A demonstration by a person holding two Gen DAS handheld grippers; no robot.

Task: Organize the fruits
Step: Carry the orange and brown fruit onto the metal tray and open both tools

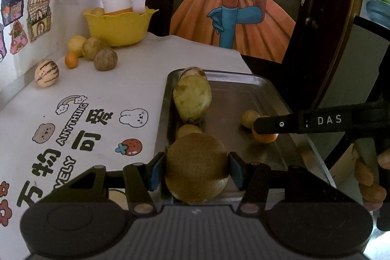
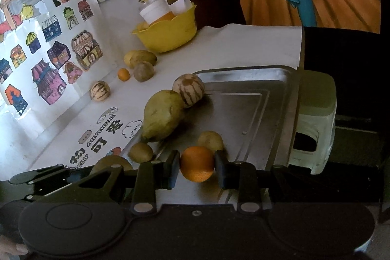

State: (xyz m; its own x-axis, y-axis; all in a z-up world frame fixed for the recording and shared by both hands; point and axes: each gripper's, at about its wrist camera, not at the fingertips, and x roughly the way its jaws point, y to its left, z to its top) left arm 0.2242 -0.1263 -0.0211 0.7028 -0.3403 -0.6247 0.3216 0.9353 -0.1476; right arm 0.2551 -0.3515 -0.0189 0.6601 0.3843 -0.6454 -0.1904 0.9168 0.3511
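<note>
Holding fruit over the metal tray (image 1: 243, 79).
Our left gripper (image 1: 197, 168) clamps a brown kiwi (image 1: 197, 167), hiding the tray's near corner; our right gripper (image 2: 197, 166) pinches a small orange (image 2: 197, 166), partly covering the yellowish fruit (image 2: 210, 140) behind it.

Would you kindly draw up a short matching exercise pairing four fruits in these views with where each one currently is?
Things:
1. brown kiwi
2. small orange
3. big yellow-green mango
4. striped melon by the wall

Places:
A. on the white tablecloth, outside the tray
B. gripped in the right claw
C. lying on the metal tray
D. gripped in the left claw

Pairs: 1-D, 2-B, 3-C, 4-A
</note>
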